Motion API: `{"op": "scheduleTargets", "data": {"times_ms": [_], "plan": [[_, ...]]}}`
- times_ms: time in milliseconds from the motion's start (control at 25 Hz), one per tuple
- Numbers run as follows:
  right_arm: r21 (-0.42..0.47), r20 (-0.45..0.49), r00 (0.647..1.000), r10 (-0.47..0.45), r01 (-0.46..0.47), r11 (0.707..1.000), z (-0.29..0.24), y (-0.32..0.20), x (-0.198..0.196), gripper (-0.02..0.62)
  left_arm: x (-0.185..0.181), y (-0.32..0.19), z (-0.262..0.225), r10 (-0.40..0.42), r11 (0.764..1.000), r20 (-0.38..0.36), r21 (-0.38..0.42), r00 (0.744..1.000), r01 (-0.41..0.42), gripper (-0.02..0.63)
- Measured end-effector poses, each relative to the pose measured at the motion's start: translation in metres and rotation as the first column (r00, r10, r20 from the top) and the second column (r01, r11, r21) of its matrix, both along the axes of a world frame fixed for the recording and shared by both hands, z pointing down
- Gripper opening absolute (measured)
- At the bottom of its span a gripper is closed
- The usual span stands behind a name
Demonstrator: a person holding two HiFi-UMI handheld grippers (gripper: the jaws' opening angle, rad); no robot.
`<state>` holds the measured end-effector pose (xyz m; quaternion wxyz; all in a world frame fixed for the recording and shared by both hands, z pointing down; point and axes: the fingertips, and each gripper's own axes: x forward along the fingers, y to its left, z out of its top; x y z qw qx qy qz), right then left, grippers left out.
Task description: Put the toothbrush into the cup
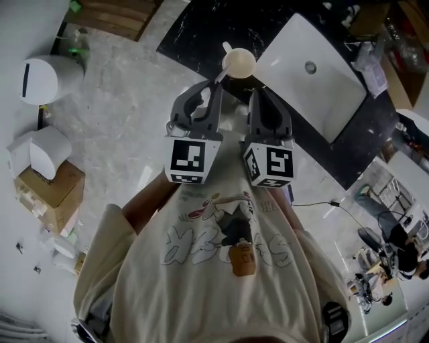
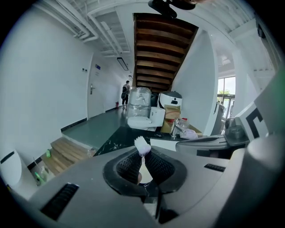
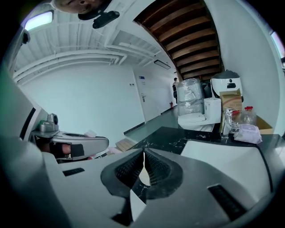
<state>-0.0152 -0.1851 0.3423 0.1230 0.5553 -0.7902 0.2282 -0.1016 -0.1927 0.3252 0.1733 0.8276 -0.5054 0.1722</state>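
Note:
My left gripper point(image 1: 216, 86) is shut on a white toothbrush point(image 1: 223, 59). Its bristle head point(image 2: 141, 144) sticks up just past the pads point(image 2: 129, 165). A cream cup point(image 1: 239, 63) stands mouth-up on the black counter point(image 1: 194, 30), just ahead of both grippers' tips, and the brush head lies at its left rim. My right gripper point(image 1: 257, 92) is beside the left one. Its pads point(image 3: 156, 167) meet at the tips with nothing between them. A pale sliver of the cup point(image 3: 144, 177) shows through the gap below them.
A white sink basin point(image 1: 315, 74) is set into the counter right of the cup, with a tap point(image 3: 228, 120) and bottles behind it. White toilets point(image 1: 43, 79), a cardboard box point(image 1: 50, 194) and wooden steps point(image 1: 114, 17) stand on the floor to the left.

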Motion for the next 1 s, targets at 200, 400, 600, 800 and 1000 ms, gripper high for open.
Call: {"op": "scheduleTargets", "data": {"times_ms": [200,400,600,800,1000], "plan": [[-0.04,0.0,0.999,0.045,-0.045,0.998,0.011,-0.003,0.003,0.023,0.006,-0.008,0.017,0.048,0.998,-0.002,-0.034,0.999,-0.048,0.032],[-0.08,-0.01,0.997,0.073,-0.073,0.994,0.023,-0.001,0.007,0.023,0.013,-0.009,0.032,0.072,0.995,-0.008,-0.071,0.997,-0.072,0.032],[-0.108,-0.008,0.996,0.088,-0.089,0.99,0.034,0.001,0.006,0.024,0.014,-0.01,0.043,0.077,0.993,-0.011,-0.087,0.997,-0.078,0.032],[-0.134,-0.011,0.995,0.097,-0.098,0.986,0.041,0.004,0.006,0.024,0.019,-0.012,0.053,0.085,0.992,-0.001,-0.089,0.996,-0.085,0.032],[-0.143,-0.009,0.996,0.093,-0.093,0.985,0.04,0.008,0.013,0.024,0.03,-0.012,0.06,0.091,0.991,0.008,-0.099,0.996,-0.089,0.032]]}}
